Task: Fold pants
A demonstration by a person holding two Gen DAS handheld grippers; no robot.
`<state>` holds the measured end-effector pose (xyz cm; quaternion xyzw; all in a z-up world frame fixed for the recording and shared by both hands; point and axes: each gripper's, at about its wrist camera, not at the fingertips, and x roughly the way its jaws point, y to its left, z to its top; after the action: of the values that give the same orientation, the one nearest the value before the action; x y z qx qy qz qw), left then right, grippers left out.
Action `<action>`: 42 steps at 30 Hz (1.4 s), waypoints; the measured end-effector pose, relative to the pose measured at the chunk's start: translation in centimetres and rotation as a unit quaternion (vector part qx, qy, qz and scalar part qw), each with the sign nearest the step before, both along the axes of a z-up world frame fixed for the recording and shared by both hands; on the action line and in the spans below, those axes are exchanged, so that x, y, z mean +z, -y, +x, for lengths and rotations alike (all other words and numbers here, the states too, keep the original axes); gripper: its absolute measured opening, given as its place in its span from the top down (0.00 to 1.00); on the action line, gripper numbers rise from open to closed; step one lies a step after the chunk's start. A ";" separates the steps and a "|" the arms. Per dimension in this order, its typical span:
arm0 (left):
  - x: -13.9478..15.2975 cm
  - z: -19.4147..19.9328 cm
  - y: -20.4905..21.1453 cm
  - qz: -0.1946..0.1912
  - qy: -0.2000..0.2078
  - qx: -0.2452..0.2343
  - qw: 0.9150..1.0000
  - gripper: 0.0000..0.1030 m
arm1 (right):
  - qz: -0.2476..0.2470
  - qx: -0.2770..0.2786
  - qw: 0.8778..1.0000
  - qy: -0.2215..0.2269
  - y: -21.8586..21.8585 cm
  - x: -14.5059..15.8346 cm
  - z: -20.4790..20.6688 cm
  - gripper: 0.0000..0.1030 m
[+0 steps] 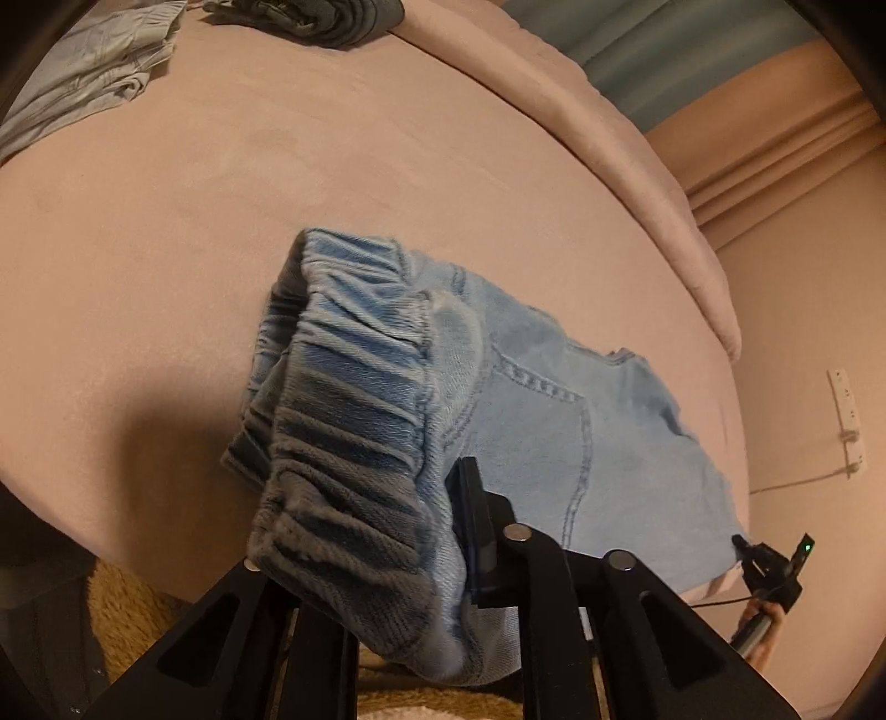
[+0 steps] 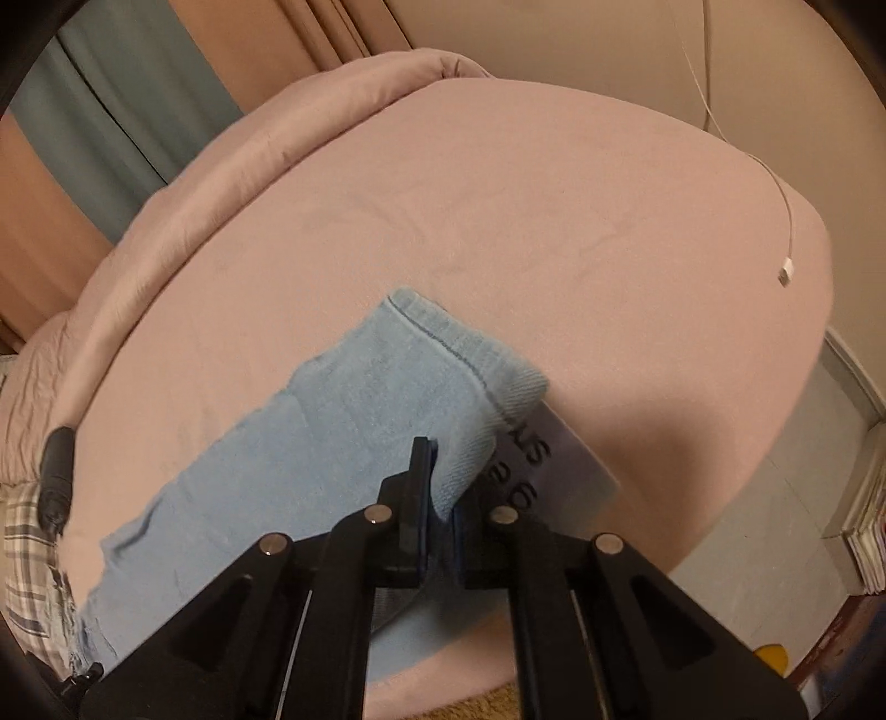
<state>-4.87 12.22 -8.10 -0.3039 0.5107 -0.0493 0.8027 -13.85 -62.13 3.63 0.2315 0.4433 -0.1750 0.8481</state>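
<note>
From the left wrist, a bed (image 1: 277,183) with a smooth pink sheet fills most of the view, its rolled pink blanket (image 1: 609,138) along the far right edge. Pale crumpled clothes (image 1: 94,66) lie at the far left and a dark grey bundle (image 1: 315,19) at the far edge. Beyond are a teal curtain (image 1: 637,50) and a pinkish wall with a socket (image 1: 847,410). The light blue pants (image 1: 554,421) lie on the near part of the bed; the left gripper (image 1: 443,554) pinches their gathered waistband. The right gripper (image 1: 745,545) nips the far right corner.

From the right wrist, the same pink bed (image 2: 554,221) curves away, a white cable (image 2: 786,232) dangling over its right side. The right gripper (image 2: 440,498), pressed together, pinches the hem of a pants (image 2: 360,421) leg. Plaid cloth (image 2: 33,554) sits at the left.
</note>
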 end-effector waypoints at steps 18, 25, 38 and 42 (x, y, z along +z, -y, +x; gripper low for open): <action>1.2 0.9 0.8 0.064 -0.013 -0.013 0.998 0.83 | -0.013 -0.039 0.999 0.002 3.8 0.6 -2.5 0.93; 0.9 0.9 1.4 0.087 -0.010 -0.015 0.996 0.81 | 0.011 -0.054 0.998 -0.018 5.0 -1.9 -1.8 0.95; 0.9 1.1 0.8 0.079 -0.023 -0.011 0.997 0.80 | 0.054 -0.111 0.992 0.007 7.5 -0.5 -6.5 0.69; 1.0 1.2 1.1 0.079 -0.024 -0.011 0.997 0.80 | 0.096 -0.110 0.989 0.024 8.0 -1.8 -6.8 0.71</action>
<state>-3.67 11.16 -7.14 -0.2351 0.5351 -0.0100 0.8114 -20.61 -70.16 1.86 0.3636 0.4096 -0.2182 0.8077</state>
